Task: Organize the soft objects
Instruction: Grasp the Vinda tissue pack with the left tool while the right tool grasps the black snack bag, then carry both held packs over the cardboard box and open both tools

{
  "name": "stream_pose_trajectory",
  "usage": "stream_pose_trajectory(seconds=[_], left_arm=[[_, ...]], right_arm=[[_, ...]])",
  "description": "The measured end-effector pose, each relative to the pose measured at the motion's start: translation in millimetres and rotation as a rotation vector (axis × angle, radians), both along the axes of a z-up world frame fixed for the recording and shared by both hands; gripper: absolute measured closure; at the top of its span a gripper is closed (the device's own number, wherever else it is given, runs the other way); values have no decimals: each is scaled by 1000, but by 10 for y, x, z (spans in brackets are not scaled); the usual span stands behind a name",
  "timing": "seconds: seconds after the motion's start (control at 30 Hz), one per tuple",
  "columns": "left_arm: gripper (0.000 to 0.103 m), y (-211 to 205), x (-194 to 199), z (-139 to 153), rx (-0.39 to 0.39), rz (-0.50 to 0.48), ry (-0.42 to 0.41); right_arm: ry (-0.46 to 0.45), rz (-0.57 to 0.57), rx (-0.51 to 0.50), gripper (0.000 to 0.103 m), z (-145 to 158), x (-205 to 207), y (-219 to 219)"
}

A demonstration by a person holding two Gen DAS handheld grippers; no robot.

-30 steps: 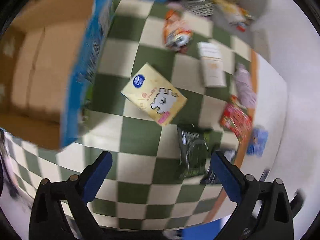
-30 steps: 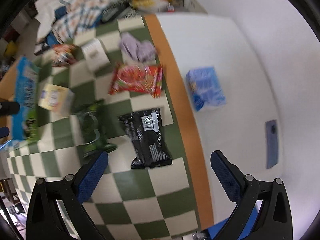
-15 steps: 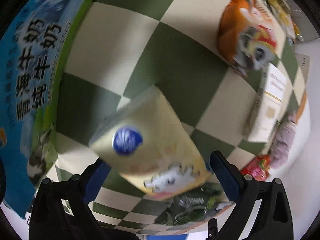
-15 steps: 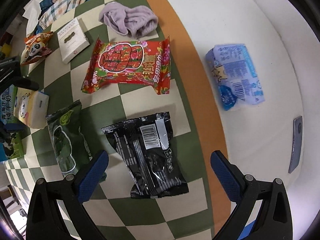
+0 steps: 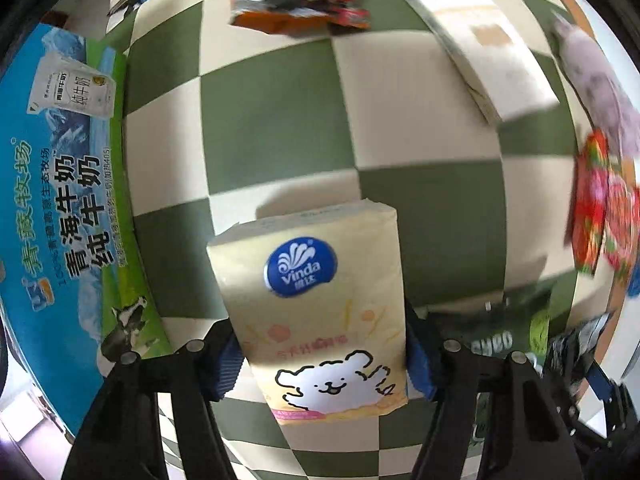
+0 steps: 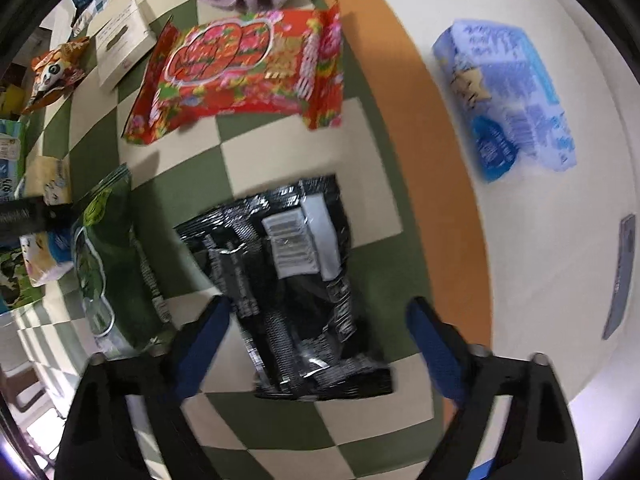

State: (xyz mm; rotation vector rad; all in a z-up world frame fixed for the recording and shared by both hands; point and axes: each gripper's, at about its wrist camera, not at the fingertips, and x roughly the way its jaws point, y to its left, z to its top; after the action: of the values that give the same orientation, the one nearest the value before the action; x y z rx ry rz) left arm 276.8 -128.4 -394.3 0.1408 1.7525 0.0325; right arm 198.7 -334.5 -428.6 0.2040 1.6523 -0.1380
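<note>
Tissue pack [image 5: 320, 312]: pale yellow, blue Vinda logo, white cartoon bear, pinched between left gripper [image 5: 322, 356] pads. Right gripper [image 6: 320, 344] spread wide, holding nothing, over black foil packet [image 6: 292, 280].

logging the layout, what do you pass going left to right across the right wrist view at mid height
green snack bag → black snack bag → orange tablecloth border → blue tissue pack → grey flat device
</note>
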Motion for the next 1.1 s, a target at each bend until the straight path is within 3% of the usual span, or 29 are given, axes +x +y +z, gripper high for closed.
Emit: stream_pose_trajectory(seconds=[0.03,0.23,0.33,0.6,0.73,0.77,0.87,1.1], left_arm=[[39,0,1,3,-3,-3,0],[39,-64,-208,269,-10,-42,-69],[39,-51,-380,585,-48,-50,-112],[39,133,-947,1533,-153,-61,-257],[39,646,-1063,1940,-164,-40,-338],[39,750,-879,1861,-166,-30,-345],[39,1239,-805,2071,-174,28,-376],[39,2413,-375,1997,-167,136,-393]], right_arm=[[3,-1,14,32,-36,-26,11],[-23,5,0,46,-202,-45,54],[-17,-17,33,48,-281,-75,4],[-83,-37,127,49,0,-78,-63],[-150,16,195,49,465,25,276],[-167,34,211,49,603,31,451],[-219,100,281,49,977,200,923],[-290,224,388,49,1979,282,2379]])
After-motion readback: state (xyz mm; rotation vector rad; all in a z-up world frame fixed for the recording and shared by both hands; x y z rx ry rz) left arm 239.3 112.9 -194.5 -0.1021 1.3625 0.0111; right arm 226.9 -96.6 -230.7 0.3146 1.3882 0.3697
